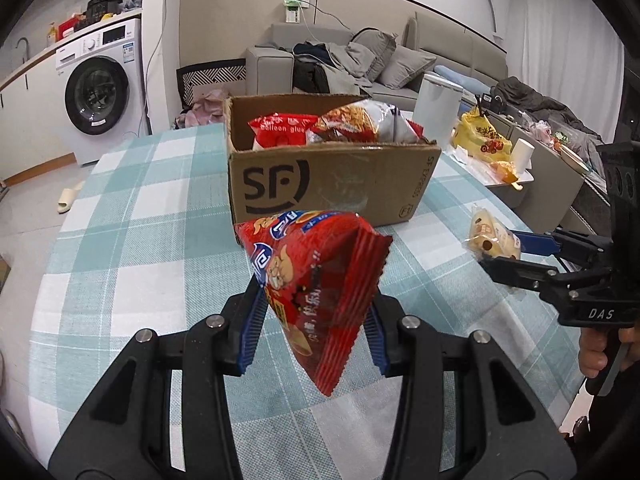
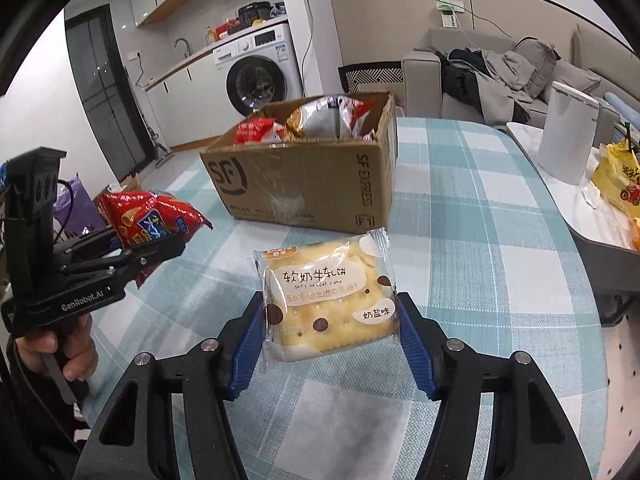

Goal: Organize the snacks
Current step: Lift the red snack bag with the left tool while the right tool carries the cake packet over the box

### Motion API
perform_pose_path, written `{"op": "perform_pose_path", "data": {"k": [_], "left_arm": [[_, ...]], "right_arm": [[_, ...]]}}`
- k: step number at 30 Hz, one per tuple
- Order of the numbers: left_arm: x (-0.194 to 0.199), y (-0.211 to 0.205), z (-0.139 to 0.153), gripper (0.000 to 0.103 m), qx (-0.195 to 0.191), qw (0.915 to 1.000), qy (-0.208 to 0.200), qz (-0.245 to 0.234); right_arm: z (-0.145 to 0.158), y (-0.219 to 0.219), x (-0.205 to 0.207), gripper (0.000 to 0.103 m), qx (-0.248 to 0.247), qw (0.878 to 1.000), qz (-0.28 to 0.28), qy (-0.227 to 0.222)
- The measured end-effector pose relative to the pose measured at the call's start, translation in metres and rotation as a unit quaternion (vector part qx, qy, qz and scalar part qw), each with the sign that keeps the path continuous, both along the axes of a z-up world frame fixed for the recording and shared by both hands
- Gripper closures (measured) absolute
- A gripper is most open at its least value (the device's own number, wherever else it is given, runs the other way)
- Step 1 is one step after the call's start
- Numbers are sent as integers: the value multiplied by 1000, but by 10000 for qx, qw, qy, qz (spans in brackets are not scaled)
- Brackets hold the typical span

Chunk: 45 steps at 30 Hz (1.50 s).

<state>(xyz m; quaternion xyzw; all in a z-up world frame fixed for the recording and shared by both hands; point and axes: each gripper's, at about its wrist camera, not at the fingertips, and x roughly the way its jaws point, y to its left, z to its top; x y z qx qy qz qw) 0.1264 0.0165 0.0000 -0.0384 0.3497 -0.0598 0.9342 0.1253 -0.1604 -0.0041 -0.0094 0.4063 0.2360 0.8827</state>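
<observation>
My left gripper point(image 1: 316, 320) is shut on a red snack bag point(image 1: 316, 276) and holds it above the checked tablecloth, just in front of the SF cardboard box point(image 1: 332, 184). The box holds a red packet point(image 1: 280, 128) and a silver-and-red bag point(image 1: 364, 122). My right gripper point(image 2: 332, 336) is shut on a yellow nougat cake packet point(image 2: 328, 300), held above the table in front of the box point(image 2: 304, 188). In the right wrist view the left gripper point(image 2: 132, 252) with its red bag point(image 2: 152, 216) is at the left. In the left wrist view the right gripper point(image 1: 500, 252) holds the packet point(image 1: 490, 234) at the right.
The table with the teal-and-white cloth point(image 1: 132, 216) stretches left and right of the box. A side table at the right carries a white canister point(image 2: 568, 140) and a yellow bag point(image 2: 616, 180). A sofa point(image 1: 360, 64) and a washing machine point(image 1: 100, 88) stand behind.
</observation>
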Motion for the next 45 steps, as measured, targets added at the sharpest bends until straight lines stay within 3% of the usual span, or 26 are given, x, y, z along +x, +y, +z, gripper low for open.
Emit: {"op": "perform_pose_path", "data": {"k": [22, 45], "left_arm": [[12, 22, 56, 62, -28, 9982, -536, 256], [57, 28, 83, 62, 1, 9974, -687, 238]], "right_arm": [[60, 10, 27, 39, 387, 9976, -311, -479], [88, 24, 59, 39, 488, 9963, -393, -586]]}}
